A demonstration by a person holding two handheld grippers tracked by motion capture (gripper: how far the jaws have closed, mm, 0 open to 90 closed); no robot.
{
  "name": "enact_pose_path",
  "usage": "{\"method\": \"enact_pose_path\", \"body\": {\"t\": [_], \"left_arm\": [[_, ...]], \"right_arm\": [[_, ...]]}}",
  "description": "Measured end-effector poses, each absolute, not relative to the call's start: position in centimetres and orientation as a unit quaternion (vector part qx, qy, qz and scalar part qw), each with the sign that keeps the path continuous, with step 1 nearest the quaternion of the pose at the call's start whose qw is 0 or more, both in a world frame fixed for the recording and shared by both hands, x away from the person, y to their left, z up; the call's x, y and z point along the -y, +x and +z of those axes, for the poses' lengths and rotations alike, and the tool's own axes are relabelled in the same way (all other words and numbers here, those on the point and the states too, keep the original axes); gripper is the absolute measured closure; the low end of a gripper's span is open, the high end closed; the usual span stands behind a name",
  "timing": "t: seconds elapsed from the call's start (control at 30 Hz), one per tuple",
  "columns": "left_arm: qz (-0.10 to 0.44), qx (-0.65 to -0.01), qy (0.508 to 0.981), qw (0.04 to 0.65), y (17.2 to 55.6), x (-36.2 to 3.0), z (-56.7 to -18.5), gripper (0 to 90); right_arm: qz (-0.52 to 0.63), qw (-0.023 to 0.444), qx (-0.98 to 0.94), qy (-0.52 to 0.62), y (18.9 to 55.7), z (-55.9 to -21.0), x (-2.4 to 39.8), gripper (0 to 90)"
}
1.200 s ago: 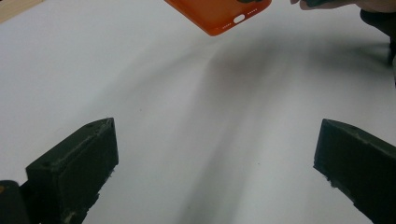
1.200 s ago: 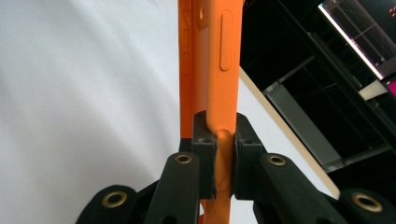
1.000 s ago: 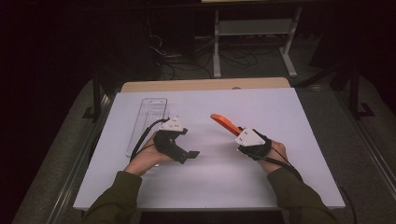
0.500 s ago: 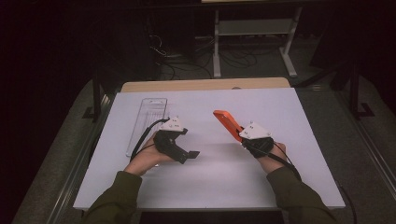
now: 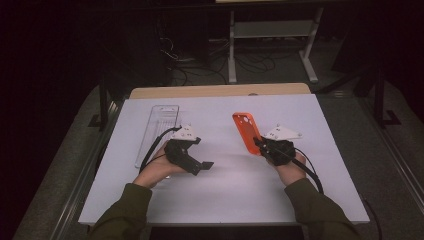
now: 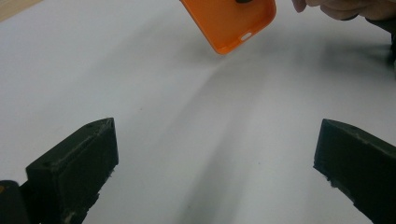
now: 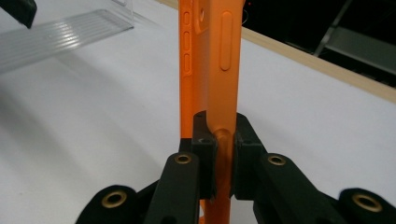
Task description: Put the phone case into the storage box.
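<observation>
Orange phone case [image 5: 246, 132] clamped at its lower edge by right tool [image 5: 259, 144], raised over table [image 5: 320, 120] toward 1 o'clock of centre. Left tool [image 5: 204, 165] released, empty, at 9 o'clock. Best kept pinched firmly on the rim, presented level toward the waiting left jaws.

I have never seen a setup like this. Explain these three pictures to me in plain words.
A person sits at a white table with hand-held tongs in each hand. The high view looks down from above; the other two pictures come from cameras riding on the tongs themselves. The right tongs are shut on one edge of an orange phone case, lifted off the table. The left tongs are open and hold nothing. A clear plastic tray lies on the table beside the left hand.
</observation>
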State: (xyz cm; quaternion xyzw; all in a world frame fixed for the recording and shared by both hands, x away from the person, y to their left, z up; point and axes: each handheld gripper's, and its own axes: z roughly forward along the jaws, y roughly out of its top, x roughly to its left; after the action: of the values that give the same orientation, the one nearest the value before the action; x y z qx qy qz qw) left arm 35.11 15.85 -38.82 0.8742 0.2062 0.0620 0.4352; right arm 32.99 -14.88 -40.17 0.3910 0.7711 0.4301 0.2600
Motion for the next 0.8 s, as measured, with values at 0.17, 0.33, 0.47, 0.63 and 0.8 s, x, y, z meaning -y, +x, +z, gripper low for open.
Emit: {"method": "enact_pose_path", "body": {"t": [0.17, 0.33, 0.47, 0.63, 0.8], "left_arm": [[0.062, -0.207, 0.874, 0.435, 35.11, -15.85, -38.82, 0.0], [0.063, -0.209, 0.874, 0.435, 35.11, -15.84, -38.83, 0.0], [0.065, -0.211, 0.873, 0.435, 35.15, -15.85, -38.79, 0.0], [0.066, -0.228, 0.867, 0.439, 35.23, -15.84, -38.71, 0.0], [0.067, -0.251, 0.851, 0.457, 35.43, -15.83, -38.06, 0.0]], "right_arm": [[0.438, 0.241, -0.765, 0.406, 33.16, -40.2, 15.12, 81.2], [0.451, 0.221, -0.752, 0.427, 33.31, -40.24, 15.34, 81.2], [0.458, 0.21, -0.744, 0.439, 33.36, -40.29, 15.48, 81.2], [0.455, 0.213, -0.743, 0.442, 33.31, -40.34, 15.42, 81.1], [0.456, 0.217, -0.742, 0.441, 33.28, -40.39, 15.12, 81.1]]}}
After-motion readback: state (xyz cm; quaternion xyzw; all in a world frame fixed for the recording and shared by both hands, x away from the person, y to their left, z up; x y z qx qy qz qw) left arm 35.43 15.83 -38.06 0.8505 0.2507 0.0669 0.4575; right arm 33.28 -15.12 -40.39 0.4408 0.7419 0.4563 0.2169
